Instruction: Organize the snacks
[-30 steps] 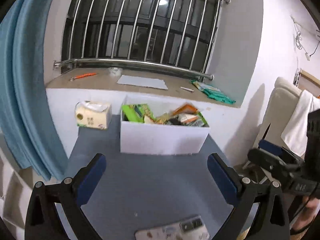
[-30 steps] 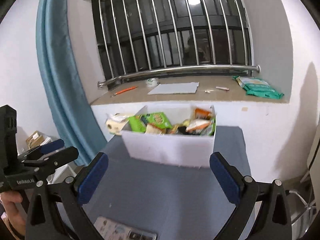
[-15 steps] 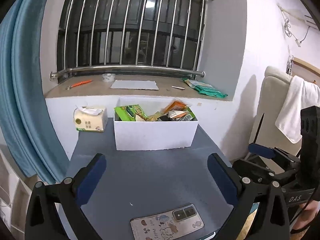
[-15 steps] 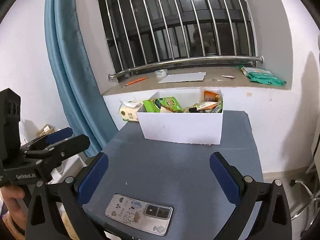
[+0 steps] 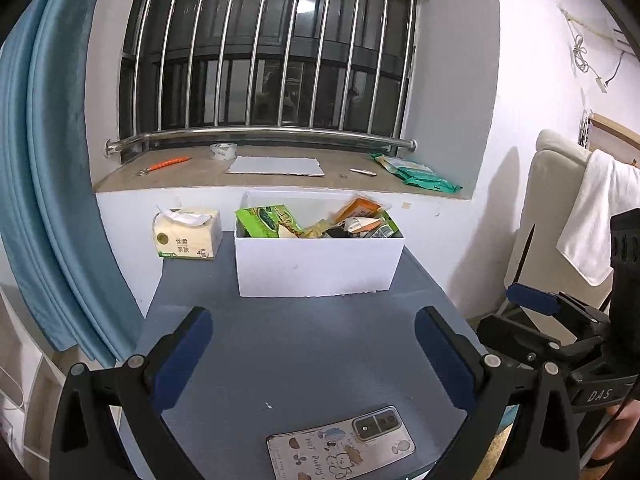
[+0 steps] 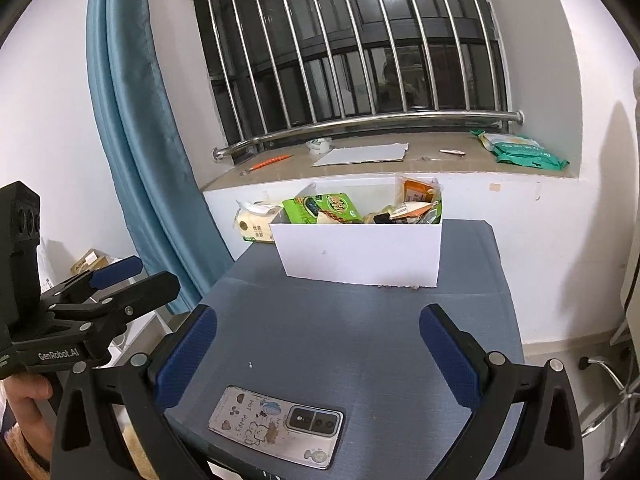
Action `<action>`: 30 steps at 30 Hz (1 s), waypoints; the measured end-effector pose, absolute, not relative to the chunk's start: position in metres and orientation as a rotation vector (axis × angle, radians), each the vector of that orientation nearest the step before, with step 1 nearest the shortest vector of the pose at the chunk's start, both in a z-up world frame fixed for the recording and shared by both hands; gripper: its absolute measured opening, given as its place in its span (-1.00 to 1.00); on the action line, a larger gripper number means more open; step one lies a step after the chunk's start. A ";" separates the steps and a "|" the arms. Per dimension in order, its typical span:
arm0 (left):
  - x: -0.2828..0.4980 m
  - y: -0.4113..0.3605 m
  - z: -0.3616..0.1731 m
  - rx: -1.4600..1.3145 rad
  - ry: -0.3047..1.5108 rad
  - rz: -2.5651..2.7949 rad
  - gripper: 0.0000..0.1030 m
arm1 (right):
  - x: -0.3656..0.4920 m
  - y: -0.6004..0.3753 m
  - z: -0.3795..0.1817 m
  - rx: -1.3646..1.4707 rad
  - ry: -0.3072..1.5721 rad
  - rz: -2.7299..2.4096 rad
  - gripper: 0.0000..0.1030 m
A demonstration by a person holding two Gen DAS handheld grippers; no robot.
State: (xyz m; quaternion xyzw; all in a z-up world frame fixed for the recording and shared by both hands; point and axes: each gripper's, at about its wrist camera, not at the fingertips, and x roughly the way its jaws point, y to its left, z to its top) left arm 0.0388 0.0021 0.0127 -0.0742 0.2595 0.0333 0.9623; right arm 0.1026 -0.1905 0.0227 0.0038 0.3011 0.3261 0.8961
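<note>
Left wrist view: we see the left tongs [image 5: 312, 350] spread wide, holding nothing, above the grey bench [image 5: 304, 332]. The right tongs [image 6: 318, 346] are equally wide and empty. A phone [image 5: 340, 446] lies near them. Farther back stands the white box [image 5: 318, 266] filled with snacks [image 5: 316, 222], a tissue pack [image 5: 188, 238] beside it.

- White walls [image 5: 532, 80] surround a dark window [image 5: 276, 64] guarded by shiny metal bars [image 5: 260, 134].
- A ceiling light is reflected in the glass.
- A blue curtain [image 5: 44, 184] hangs at the window's left.
- A brown sill [image 5: 208, 176] runs below the bars.
- The grey-blue surface [image 5: 304, 344] stands against the wall under the sill.
- A white towel [image 5: 596, 216] is draped over a cream chair [image 5: 548, 184] on the right.
</note>
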 end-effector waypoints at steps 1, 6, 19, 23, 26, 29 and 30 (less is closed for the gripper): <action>0.039 0.002 0.013 -0.151 0.526 0.066 1.00 | 0.102 -0.190 0.023 0.006 0.625 0.674 1.00; 0.040 0.003 0.012 -0.155 0.528 0.066 1.00 | 0.101 -0.188 0.023 0.006 0.624 0.675 1.00; 0.039 0.001 0.012 -0.152 0.527 0.068 1.00 | 0.101 -0.187 0.023 0.001 0.628 0.668 1.00; 0.039 0.001 0.011 -0.154 0.529 0.069 1.00 | 0.101 -0.187 0.023 0.001 0.629 0.666 1.00; 0.039 0.002 0.011 -0.156 0.531 0.069 1.00 | 0.101 -0.187 0.023 0.003 0.633 0.665 1.00; 0.039 0.002 0.010 -0.156 0.531 0.068 1.00 | 0.101 -0.187 0.023 0.002 0.636 0.664 1.00; 0.039 0.002 0.010 -0.155 0.532 0.068 1.00 | 0.101 -0.187 0.023 0.001 0.636 0.662 1.00</action>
